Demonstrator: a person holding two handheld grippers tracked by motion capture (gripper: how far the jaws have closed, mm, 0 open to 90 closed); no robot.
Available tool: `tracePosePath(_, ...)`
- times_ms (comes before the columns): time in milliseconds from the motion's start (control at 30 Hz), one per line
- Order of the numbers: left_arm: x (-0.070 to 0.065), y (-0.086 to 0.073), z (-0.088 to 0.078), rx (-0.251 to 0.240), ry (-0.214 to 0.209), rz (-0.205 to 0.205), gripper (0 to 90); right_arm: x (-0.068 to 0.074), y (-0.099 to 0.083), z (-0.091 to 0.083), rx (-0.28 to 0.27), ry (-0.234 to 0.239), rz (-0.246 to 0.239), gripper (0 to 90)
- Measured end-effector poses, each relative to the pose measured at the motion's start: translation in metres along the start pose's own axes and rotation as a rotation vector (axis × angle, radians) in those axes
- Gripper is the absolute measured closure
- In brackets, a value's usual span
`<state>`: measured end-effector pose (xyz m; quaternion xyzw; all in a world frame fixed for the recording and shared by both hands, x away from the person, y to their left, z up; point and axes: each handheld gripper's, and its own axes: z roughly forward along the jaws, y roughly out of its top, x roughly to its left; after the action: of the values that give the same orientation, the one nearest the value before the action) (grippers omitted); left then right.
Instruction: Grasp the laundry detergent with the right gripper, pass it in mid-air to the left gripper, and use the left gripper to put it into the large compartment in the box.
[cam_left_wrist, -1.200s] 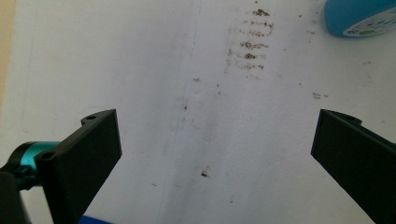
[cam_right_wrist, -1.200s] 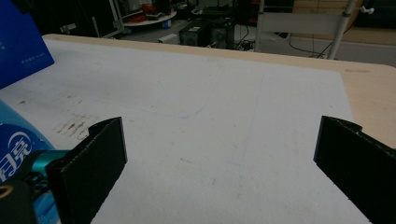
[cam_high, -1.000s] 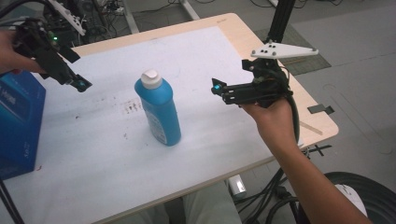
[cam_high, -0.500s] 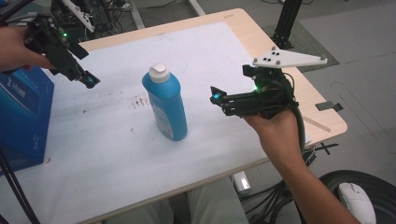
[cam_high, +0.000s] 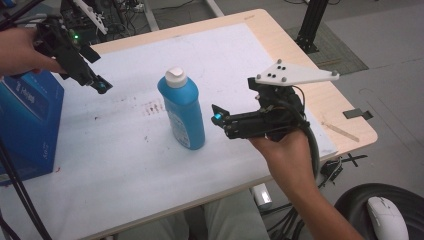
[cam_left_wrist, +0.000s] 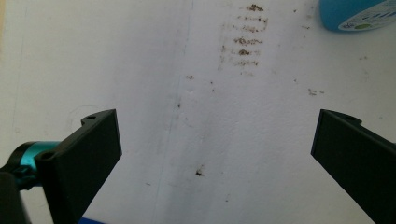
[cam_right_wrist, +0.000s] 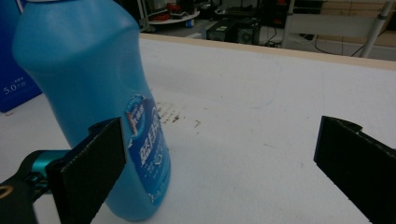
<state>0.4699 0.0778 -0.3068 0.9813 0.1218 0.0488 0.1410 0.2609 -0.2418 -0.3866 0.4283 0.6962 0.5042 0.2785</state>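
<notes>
A blue plastic bottle (cam_high: 182, 112) with a white cap (cam_high: 176, 76) stands upright on the white mat (cam_high: 125, 165), near the table's middle. My right gripper (cam_high: 218, 117) is held level just right of the bottle, pointing at it, jaws wide apart and empty. In the right gripper view the bottle (cam_right_wrist: 93, 84) rises just past the left jaw, left of the gap of the right gripper (cam_right_wrist: 224, 123). My left gripper (cam_high: 98, 84) hovers at the back left, tilted down at the mat, open and empty. The left gripper view shows the left gripper (cam_left_wrist: 217, 119) over stained mat, with the bottle's base (cam_left_wrist: 355, 14) at top right.
A large blue box (cam_high: 25, 120) stands at the table's left edge, also seen as the blue box (cam_right_wrist: 11, 70) behind the bottle. Brown stains (cam_high: 155, 106) mark the mat. A black stand post (cam_high: 310, 25) rises beyond the far right corner. A white mouse (cam_high: 387, 217) lies off the table.
My right gripper has dropped a little and come closer to the bottle. My left gripper has edged slightly right. The bottle stands as before.
</notes>
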Motion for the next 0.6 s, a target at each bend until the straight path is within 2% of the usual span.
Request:
tracePosePath(167, -0.001, 0.0, -0.001, 0.001, 0.001, -0.001, 1.6, 0.012, -0.001, 0.005, 0.018, 0.001, -0.02, 1.8)
tracePosePath(500, -0.001, -0.001, 0.0, 0.006, 0.001, 0.0, 1.7, 0.03, -0.007, 0.014, 0.025, 0.023, -0.001, 1.8)
tracePosePath(600, -0.001, -0.001, -0.001, 0.006, 0.001, 0.0, 1.6, 0.036, -0.007, 0.016, 0.026, 0.026, -0.009, 1.8)
